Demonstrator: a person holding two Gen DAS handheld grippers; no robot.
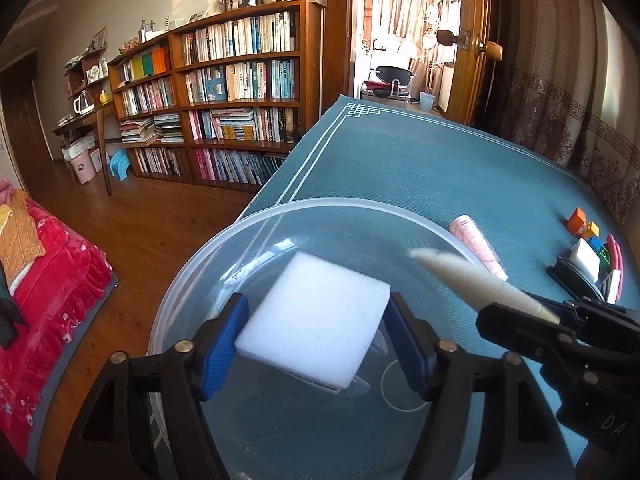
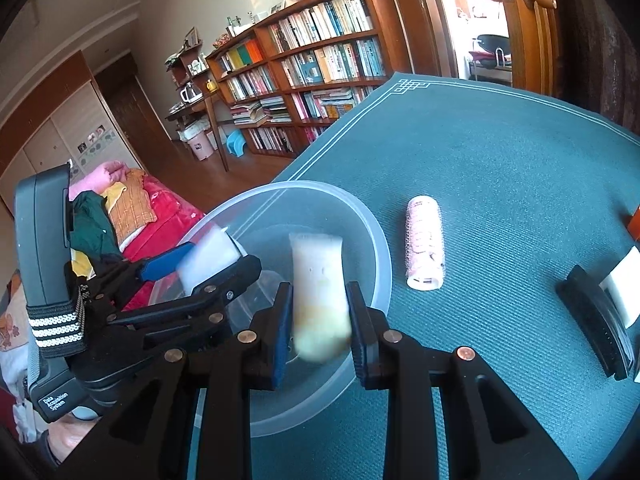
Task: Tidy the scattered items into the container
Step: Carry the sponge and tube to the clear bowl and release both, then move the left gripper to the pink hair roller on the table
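Observation:
A clear plastic bowl (image 1: pixel 340 202) stands at the near corner of the teal table mat. Above its inside, my left gripper (image 1: pixel 317 308) is shut on a white foam block (image 1: pixel 316 320), one blue pad against each side. The right gripper (image 1: pixel 532 308) reaches in from the right, shut on a cream tube (image 1: pixel 472 276) that points over the bowl. In the right wrist view, my right gripper (image 2: pixel 319 292) clamps that tube (image 2: pixel 318 280) above the bowl (image 2: pixel 304 185), while the left gripper (image 2: pixel 208 256) holds the block (image 2: pixel 208 258) at the bowl's left rim. A pink hair roller (image 2: pixel 426 244) lies just right of the bowl.
Right of the roller (image 1: pixel 478 246) lie a black brush (image 2: pixel 596 320), a white block (image 2: pixel 622 284) and small coloured blocks (image 1: pixel 584 226). The mat (image 1: pixel 420 160) stretches bare toward the far corner. The table edge drops to a wooden floor on the left, with a red bed and bookshelves beyond.

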